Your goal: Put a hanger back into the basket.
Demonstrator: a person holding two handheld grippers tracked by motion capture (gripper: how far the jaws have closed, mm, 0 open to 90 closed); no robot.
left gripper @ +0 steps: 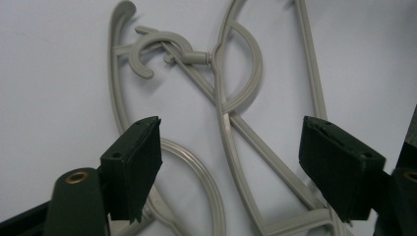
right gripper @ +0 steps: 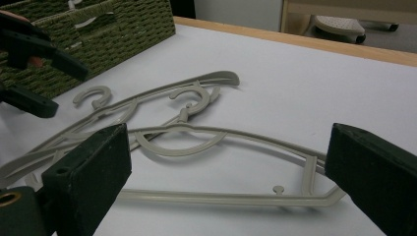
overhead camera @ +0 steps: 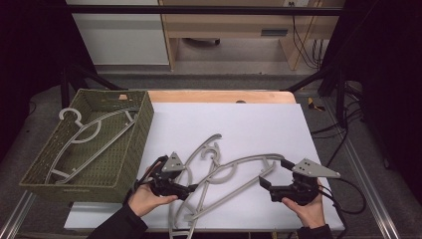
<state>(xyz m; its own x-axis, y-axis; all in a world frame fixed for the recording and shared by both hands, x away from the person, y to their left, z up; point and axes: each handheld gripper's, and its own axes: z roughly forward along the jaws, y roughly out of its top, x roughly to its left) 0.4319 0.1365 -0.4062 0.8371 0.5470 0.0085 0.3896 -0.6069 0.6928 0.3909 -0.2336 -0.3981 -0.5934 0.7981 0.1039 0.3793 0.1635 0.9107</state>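
hangers (overhead camera: 224,174) lie crossed on table, between open hand-held grippers.

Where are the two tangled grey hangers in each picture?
High view: the hangers lie low in the middle, on the white sheet.
Left gripper view: the hangers run up the middle, between the black jaws.
Right gripper view: the hangers stretch across the middle, past the jaws.
Shared landmark: the curled hook.
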